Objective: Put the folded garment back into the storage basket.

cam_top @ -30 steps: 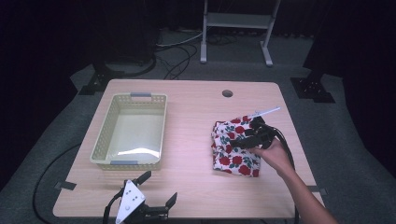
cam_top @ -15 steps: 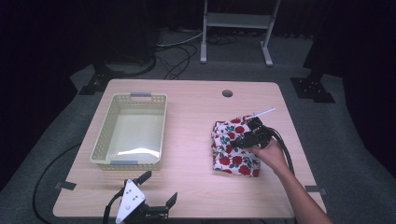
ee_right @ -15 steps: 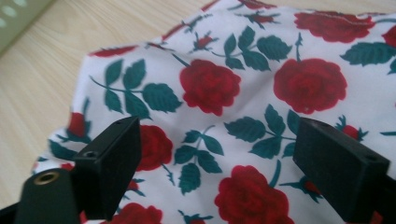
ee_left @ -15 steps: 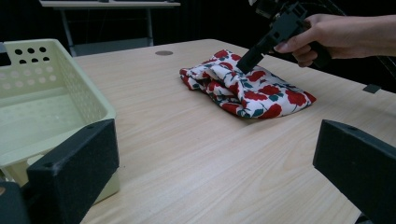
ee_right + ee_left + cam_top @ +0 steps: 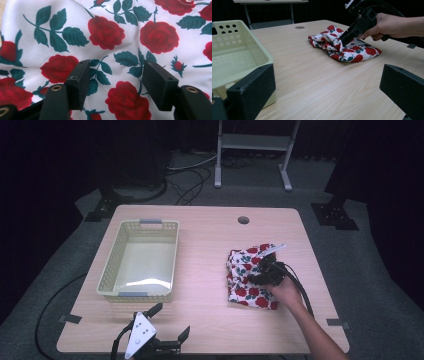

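- Your right tool (image 5: 261, 270) is pressed down into the rose-print cloth (image 5: 246, 277). Its jaws have just been closing and stand half apart, with a ridge of fabric bunching between them; they have not yet clamped it.
- Your left tool (image 5: 170, 327) rests at the near edge of the tabletop (image 5: 210, 245), jaws wide apart on nothing.
- The cloth lies crumpled on the right half of the tabletop, well apart from the pale yellow basket (image 5: 111, 275) on the left.
- The step looks like pinching up the cloth. Next, finish the squeeze on that fold before lifting, or it may slip free.
- The tabletop is light wood; around it are dark grey carpet, cables and a metal stand (image 5: 252, 142).
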